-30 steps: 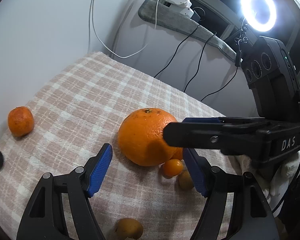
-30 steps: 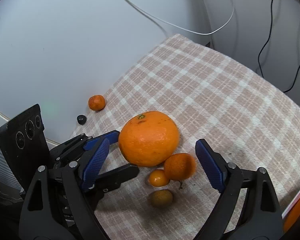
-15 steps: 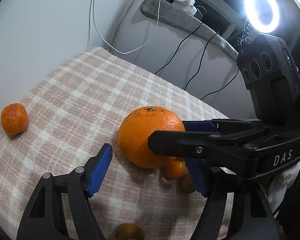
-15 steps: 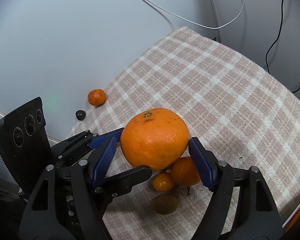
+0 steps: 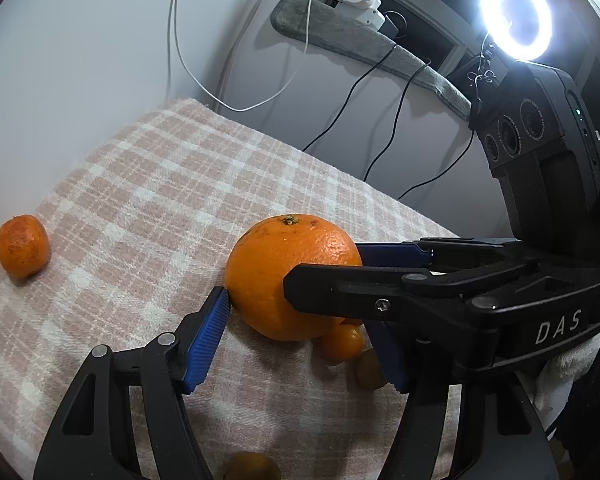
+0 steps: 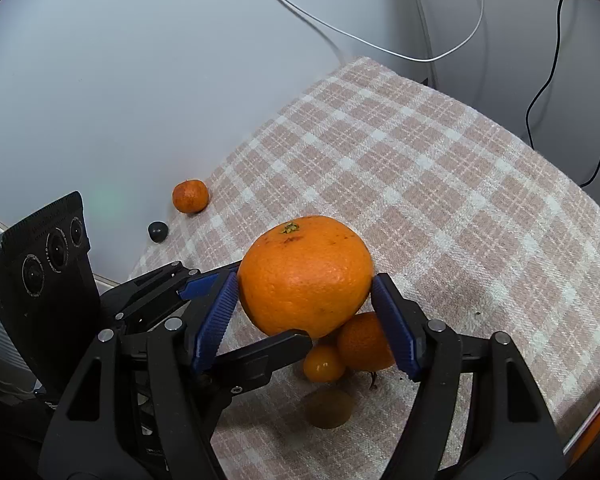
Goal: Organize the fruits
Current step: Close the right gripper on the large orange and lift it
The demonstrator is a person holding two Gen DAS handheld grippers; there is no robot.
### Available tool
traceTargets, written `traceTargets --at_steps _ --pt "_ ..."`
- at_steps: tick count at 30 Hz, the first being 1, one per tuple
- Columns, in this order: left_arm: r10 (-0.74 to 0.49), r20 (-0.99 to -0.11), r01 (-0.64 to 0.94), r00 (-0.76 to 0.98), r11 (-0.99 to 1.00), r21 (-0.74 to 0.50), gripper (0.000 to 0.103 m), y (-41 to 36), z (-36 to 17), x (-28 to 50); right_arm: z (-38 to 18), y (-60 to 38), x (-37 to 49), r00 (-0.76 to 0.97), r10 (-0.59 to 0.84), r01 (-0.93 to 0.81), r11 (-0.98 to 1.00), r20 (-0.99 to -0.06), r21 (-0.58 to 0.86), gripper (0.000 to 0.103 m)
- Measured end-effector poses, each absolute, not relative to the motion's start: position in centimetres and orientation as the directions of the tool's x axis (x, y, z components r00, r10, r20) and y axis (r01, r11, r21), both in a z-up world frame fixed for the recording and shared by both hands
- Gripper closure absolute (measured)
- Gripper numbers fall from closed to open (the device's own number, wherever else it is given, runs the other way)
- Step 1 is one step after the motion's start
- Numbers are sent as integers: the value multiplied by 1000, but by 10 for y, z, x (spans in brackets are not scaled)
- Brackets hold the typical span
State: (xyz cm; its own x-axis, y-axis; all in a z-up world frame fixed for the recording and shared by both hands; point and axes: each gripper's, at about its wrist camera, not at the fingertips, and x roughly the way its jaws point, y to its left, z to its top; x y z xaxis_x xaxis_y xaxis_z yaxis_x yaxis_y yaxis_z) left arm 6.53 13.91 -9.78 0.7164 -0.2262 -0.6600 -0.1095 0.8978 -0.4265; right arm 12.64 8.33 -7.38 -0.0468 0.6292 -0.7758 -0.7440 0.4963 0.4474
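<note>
A large orange (image 5: 284, 276) (image 6: 304, 276) sits on the pink plaid cloth (image 5: 148, 184). Both grippers close on it from different sides. My right gripper (image 6: 304, 280) has a blue pad against each flank of the orange, jaws closing. My left gripper (image 5: 296, 312) is closing too: its left pad (image 5: 208, 336) touches the orange, and the other pad's tip is hidden behind the right gripper's finger (image 5: 340, 292). Under the orange lie a tangerine (image 6: 364, 344), a small kumquat (image 6: 324, 364) (image 5: 340, 342) and a brownish fruit (image 6: 330, 408) (image 5: 368, 370).
A lone tangerine (image 5: 22, 246) (image 6: 190, 196) rests by the wall at the cloth's edge, next to a small dark object (image 6: 158, 231). Another brownish fruit (image 5: 250, 466) lies near my left gripper's base. Cables hang behind; a ring light (image 5: 516, 20) glares at upper right.
Both pairs of jaws have narrowed until their pads meet the large orange. The right gripper's fingers have reached further around it.
</note>
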Motion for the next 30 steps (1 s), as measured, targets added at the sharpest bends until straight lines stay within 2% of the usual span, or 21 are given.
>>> traceTargets --at_steps 15,30 --pt "-199 -626 -83 754 917 -391 36 125 -75 54 -49 65 112 13 654 -764 495 -756 415 31" --pt "-231 -585 9 778 934 -357 36 78 -51 48 -22 11 98 114 681 -743 542 -724 392 32"
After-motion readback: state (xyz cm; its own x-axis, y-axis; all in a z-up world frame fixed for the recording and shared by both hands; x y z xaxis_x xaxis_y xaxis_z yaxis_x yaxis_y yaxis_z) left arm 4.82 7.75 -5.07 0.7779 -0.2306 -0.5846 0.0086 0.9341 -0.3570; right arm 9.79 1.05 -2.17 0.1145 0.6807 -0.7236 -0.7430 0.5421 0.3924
